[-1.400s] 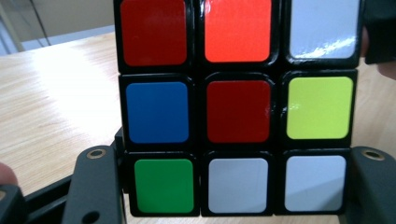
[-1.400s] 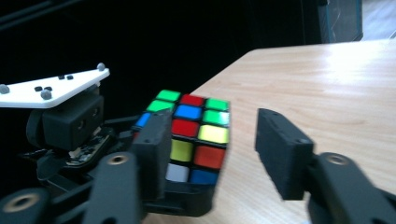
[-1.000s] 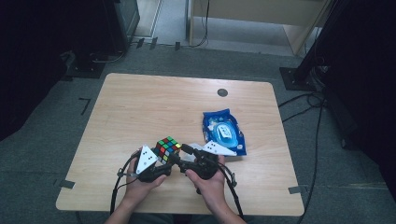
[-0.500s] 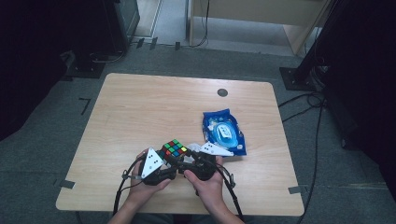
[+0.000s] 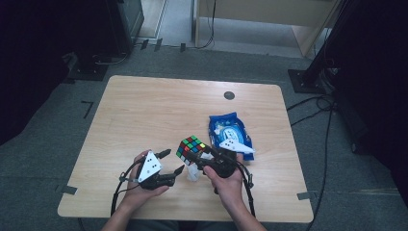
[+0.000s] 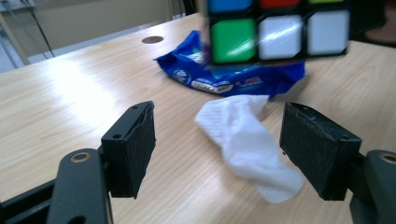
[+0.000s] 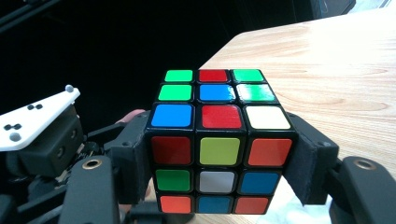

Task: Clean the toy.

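On the left, the black two-jaw left gripper (image 5: 169,161) with its grey three-cornered plate sits low over the light wooden table (image 5: 144,110) near the front edge; its jaws have just been opening and now stand apart with nothing clamped between them; in the left gripper view a crumpled white tissue (image 6: 247,140) lies flat on the wood beyond the gap, touching neither pad as far as I can tell. Just to its right, the black right gripper (image 5: 208,158) is clamped on the multicoloured plastic puzzle cube (image 5: 191,147), lifted clear of the tabletop; in the right gripper view both pads press the cube's (image 7: 217,149) side faces. Further right, a blue plastic pack of wet wipes (image 5: 230,132) lies flat on the table, close behind that hand; the label's too blurry to read.
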Available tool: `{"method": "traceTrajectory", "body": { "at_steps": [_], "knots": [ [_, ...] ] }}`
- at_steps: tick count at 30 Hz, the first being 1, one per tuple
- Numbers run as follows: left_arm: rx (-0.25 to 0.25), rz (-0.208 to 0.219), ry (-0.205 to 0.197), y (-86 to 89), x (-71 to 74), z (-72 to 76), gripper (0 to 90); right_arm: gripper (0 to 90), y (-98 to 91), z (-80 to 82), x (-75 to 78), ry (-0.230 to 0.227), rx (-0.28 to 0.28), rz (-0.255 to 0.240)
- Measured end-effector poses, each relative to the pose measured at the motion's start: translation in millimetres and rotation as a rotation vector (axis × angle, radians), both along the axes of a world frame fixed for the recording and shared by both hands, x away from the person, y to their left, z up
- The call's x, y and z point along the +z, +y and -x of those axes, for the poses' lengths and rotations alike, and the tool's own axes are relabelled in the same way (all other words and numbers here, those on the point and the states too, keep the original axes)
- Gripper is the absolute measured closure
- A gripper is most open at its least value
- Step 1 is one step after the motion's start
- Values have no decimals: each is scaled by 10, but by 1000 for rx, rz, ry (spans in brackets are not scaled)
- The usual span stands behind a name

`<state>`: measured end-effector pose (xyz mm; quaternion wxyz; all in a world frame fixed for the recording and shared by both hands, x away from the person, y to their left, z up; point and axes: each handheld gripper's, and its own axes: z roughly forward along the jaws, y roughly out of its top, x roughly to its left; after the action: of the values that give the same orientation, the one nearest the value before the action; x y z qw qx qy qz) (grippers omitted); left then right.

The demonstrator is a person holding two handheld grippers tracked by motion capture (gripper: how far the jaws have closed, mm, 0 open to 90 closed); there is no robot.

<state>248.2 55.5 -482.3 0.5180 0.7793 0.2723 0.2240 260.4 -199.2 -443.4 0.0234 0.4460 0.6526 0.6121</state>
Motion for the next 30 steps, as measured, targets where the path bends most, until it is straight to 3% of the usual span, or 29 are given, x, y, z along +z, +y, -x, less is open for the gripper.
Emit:
{"method": "traceTrajectory", "body": {
  "at_steps": [2,10,23,30],
  "knots": [
    [13,-28,-14,14,1,-9,284,345,0,-11,-10,22,24,2],
    [-10,-46,-61,-27,32,35,286,345,104,-8,-54,59,79,19],
    [-31,-81,-95,-88,29,80,262,344,131,-4,-64,58,94,38],
    [-52,-90,-113,-156,31,127,315,343,125,-5,-63,64,97,35]
  ]
}}
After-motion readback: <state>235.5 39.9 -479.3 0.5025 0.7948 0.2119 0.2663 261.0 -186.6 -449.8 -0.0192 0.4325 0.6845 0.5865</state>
